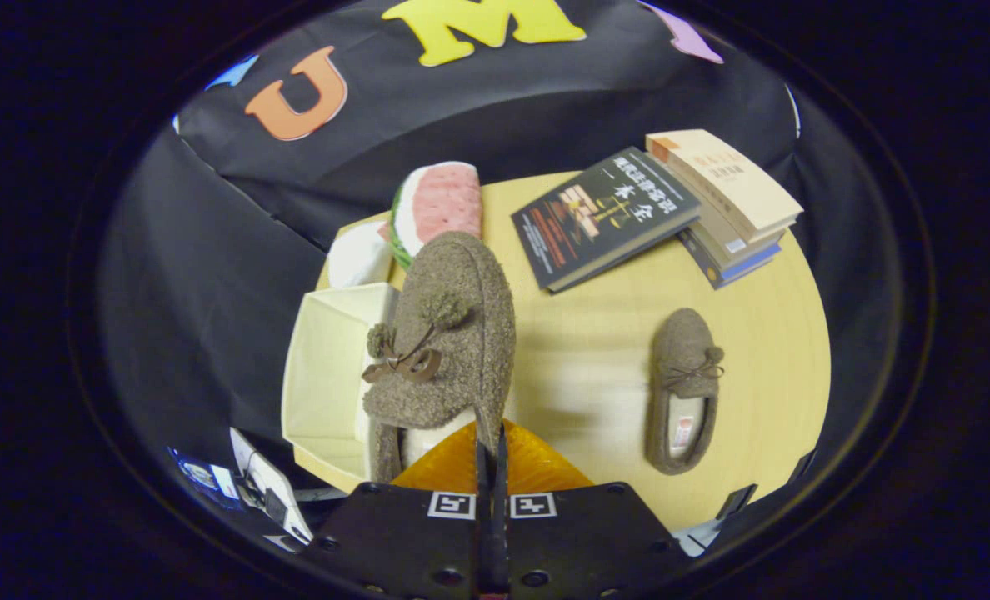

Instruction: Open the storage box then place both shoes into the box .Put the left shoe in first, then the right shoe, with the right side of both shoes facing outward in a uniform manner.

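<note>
The held shoe hangs from my gripper, raised off the table, toe pointing away from me and the pompom bow on its upper facing the camera. My fingers are clenched nearly together on the rim of its collar at the heel end, one inside the opening and one outside, so the shoe's whole length juts forward from that single pinch; this grip keeps the sole and toe free for lowering into a container. From this angle I cannot confirm which shoe of the pair it is. Directly beside and partly beneath it sits the storage box, pale cream and already open, its cavity exposed toward the shoe, which is why I hold the shoe at this edge of the table. I judge the current step to be carrying the first shoe over the box, not yet released. The second shoe lies flat on the table well apart from the box, toe pointing away, waiting its turn. Beyond the held shoe lie a watermelon-slice cushion and, farther over, a dark book leaning on a stack of books, all clear of the transfer path.
</note>
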A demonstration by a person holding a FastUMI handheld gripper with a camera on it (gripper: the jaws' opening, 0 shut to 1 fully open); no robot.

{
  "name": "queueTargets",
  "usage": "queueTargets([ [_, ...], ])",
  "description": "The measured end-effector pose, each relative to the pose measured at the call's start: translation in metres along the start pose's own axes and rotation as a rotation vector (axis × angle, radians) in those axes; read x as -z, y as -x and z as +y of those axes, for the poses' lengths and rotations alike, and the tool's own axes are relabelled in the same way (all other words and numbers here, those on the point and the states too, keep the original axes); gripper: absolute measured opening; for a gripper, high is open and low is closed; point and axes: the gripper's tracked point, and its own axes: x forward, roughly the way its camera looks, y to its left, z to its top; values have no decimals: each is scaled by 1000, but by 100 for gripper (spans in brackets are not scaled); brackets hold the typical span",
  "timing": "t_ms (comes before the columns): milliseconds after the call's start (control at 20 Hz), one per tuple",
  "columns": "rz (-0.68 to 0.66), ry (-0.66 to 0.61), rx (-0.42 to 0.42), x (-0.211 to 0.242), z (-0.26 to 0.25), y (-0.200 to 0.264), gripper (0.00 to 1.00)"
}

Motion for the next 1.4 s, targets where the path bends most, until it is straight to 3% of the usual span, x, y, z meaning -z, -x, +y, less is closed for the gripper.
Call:
queueTargets([
  [250,-6,94,-26,-2,90,-3,1],
  [600,87,90,-2,27,175,-87,1],
  [1050,140,-74,123,44,186,-203,1],
  [1400,218,-84,179,62,179,-255,4],
])
